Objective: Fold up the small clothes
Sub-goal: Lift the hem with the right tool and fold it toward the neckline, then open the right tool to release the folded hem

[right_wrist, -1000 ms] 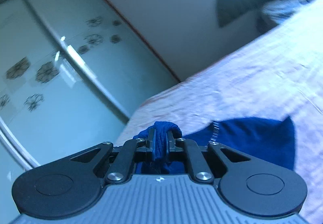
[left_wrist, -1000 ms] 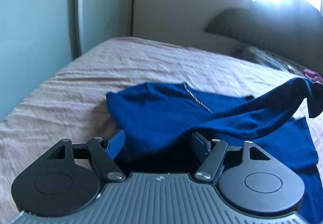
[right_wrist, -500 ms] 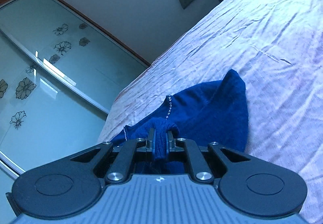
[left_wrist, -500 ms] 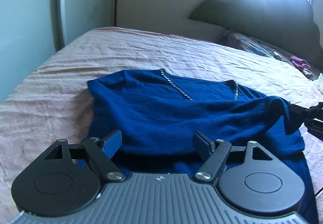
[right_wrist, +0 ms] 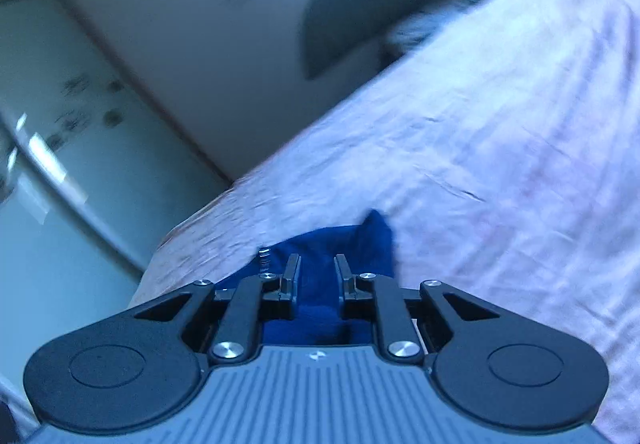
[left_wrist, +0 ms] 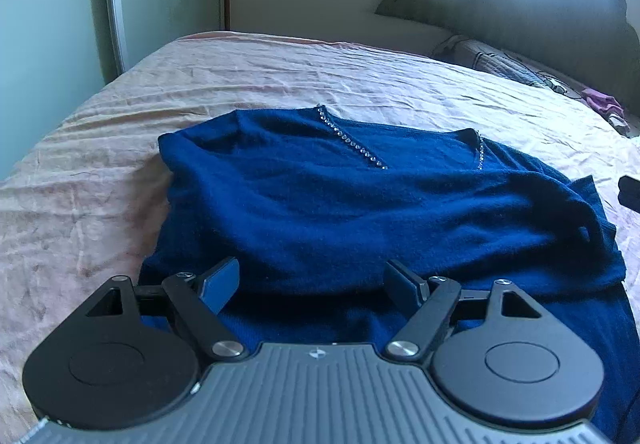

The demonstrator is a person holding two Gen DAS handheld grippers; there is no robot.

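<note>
A dark blue knit top (left_wrist: 360, 204) with a rhinestone neckline lies on the pink bedsheet (left_wrist: 100, 184), its lower part folded up over the body. My left gripper (left_wrist: 314, 280) is open and empty, hovering just above the near edge of the fold. My right gripper (right_wrist: 316, 274) has its fingers slightly apart with nothing pinched between them. Blue cloth (right_wrist: 348, 244) lies below and beyond it. The right gripper's dark edge shows at the far right of the left wrist view (left_wrist: 630, 192).
A dark padded headboard (left_wrist: 520, 4) and patterned pillows (left_wrist: 500, 60) are at the far end of the bed. A small purple cloth (left_wrist: 600, 100) lies near the pillows. A glass wardrobe door (right_wrist: 60, 184) stands along the bed's left side.
My right gripper carried the raised sleeve corner down over the top, then opened and let it go. The cloth now lies flat. My left gripper stayed open.
</note>
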